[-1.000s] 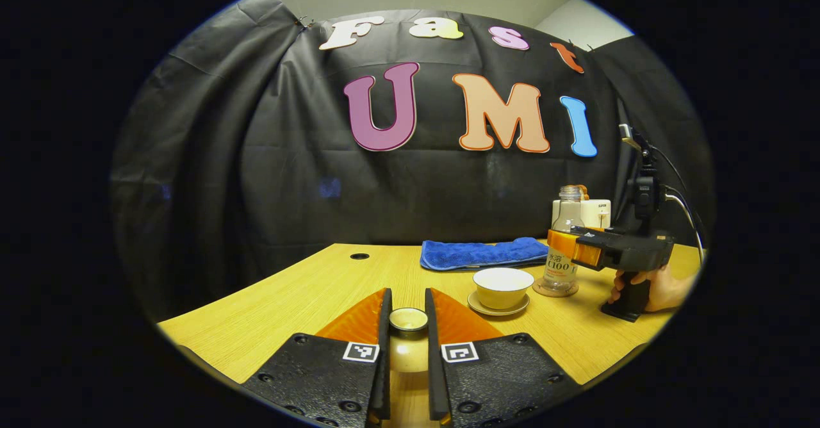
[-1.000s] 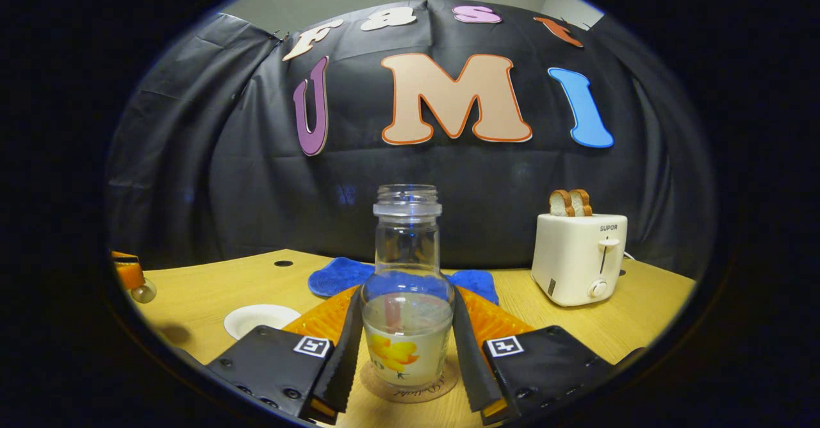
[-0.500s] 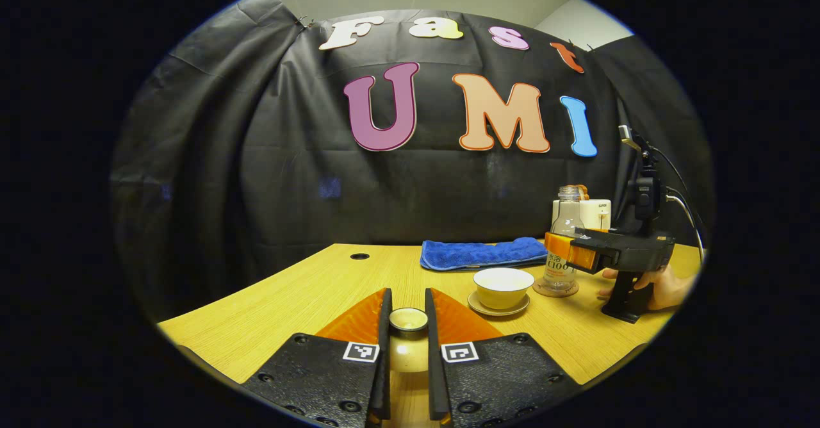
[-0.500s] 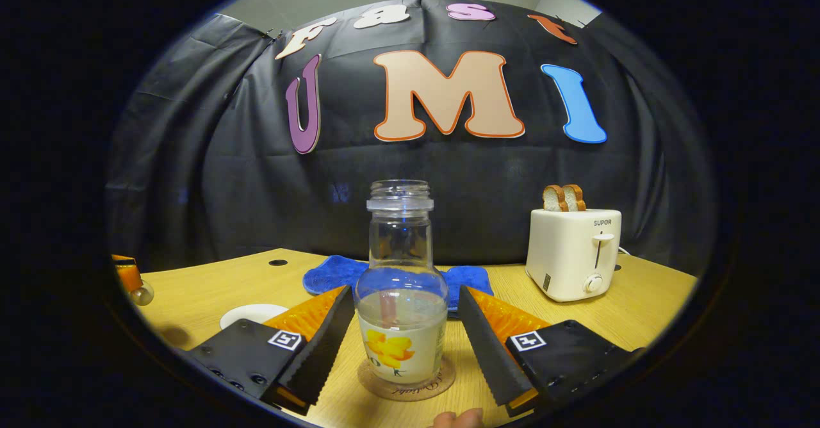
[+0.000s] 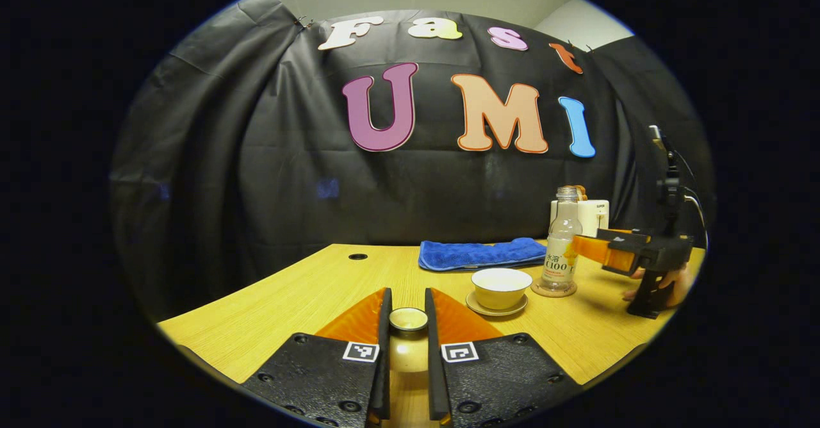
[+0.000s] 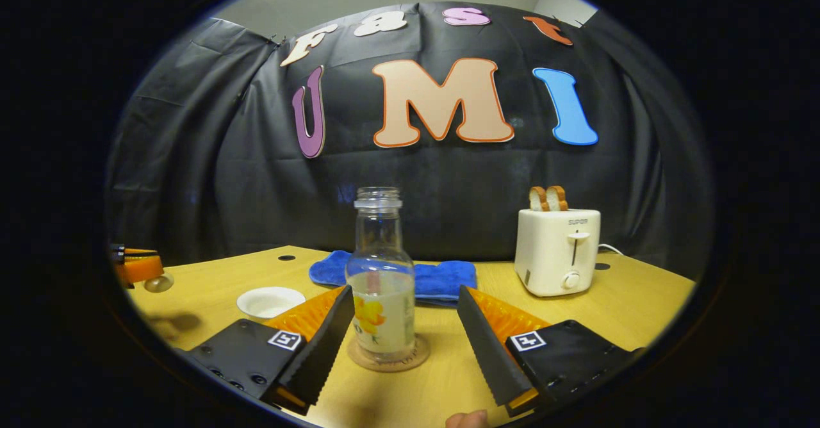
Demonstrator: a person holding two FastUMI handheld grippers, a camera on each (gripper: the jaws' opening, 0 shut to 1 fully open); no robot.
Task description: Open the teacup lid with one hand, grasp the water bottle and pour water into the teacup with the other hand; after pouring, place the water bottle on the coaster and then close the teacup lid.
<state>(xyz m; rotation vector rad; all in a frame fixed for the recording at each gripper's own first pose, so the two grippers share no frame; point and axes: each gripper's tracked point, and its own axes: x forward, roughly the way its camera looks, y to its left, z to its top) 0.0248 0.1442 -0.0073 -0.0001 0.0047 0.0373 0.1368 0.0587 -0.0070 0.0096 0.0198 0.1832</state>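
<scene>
The clear water bottle [image 6: 382, 280] stands upright on the round coaster [image 6: 386, 358], a little liquid in its bottom. My right gripper [image 6: 403, 335] is open, its fingers spread wide just in front of the bottle and touching nothing. In the left gripper view the same bottle [image 5: 560, 242] and coaster [image 5: 555, 290] sit right of the open white teacup [image 5: 501, 286] on its saucer, with the right gripper [image 5: 592, 248] drawn back to their right. My left gripper [image 5: 407, 335] is shut on the small teacup lid [image 5: 409, 320], held above the near table. The teacup [image 6: 270, 301] shows low at left.
A blue towel [image 5: 482, 252] lies behind the cup and bottle. A white toaster [image 6: 557, 250] with two bread slices stands at the back right. The wooden table [image 5: 301, 300] has a cable hole at the back left. A hand [image 5: 669, 284] holds the right gripper's handle.
The right gripper let go of the bottle, opened wide and pulled back from it; the bottle now stands alone on the coaster. The left gripper stayed still with the lid.
</scene>
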